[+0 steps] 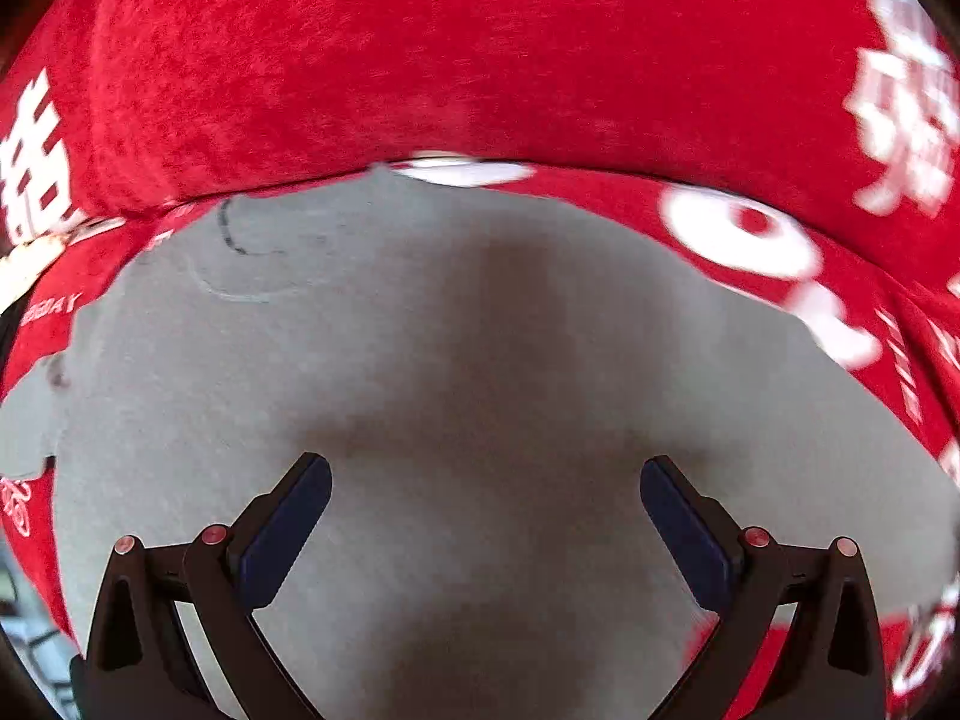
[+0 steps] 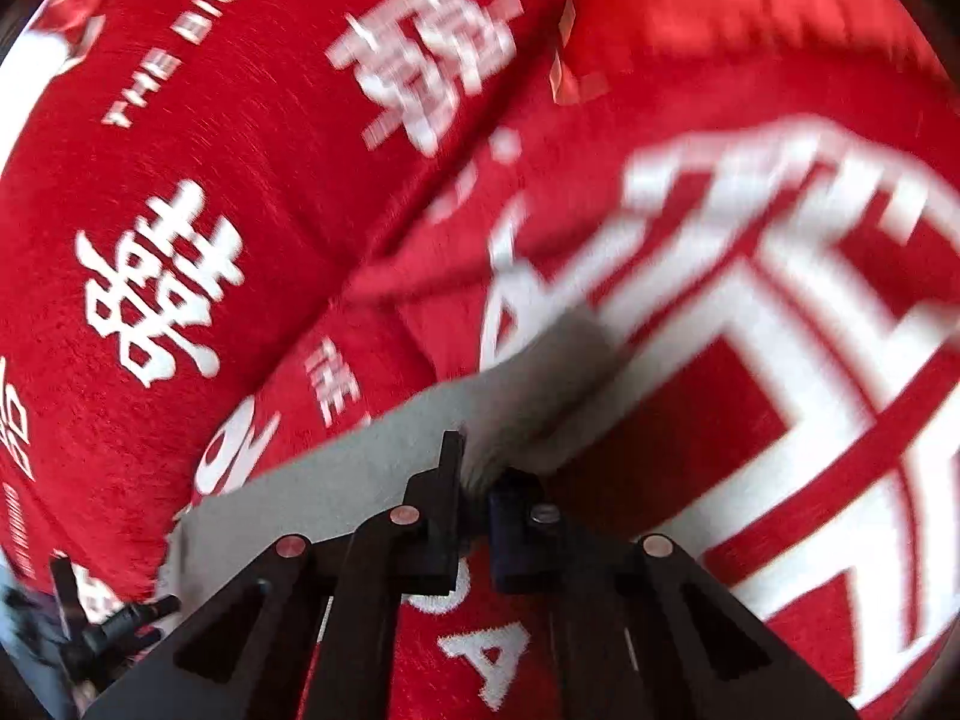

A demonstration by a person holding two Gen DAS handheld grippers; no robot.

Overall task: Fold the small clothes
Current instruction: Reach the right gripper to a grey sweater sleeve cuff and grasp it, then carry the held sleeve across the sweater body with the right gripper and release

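A small grey garment (image 1: 456, 372) lies spread flat on a red cloth with white characters (image 1: 480, 48). My left gripper (image 1: 486, 480) is open just above the middle of the garment, with nothing between its fingers. In the right wrist view my right gripper (image 2: 477, 480) is shut on an edge of the grey garment (image 2: 372, 468), which stretches away to the left and bunches up at the pinch. The picture is blurred by motion.
The red cloth with large white characters and small English lettering (image 2: 180, 180) covers the whole surface and rises in a thick fold behind the garment. Part of my left gripper (image 2: 102, 624) shows at the lower left edge of the right wrist view.
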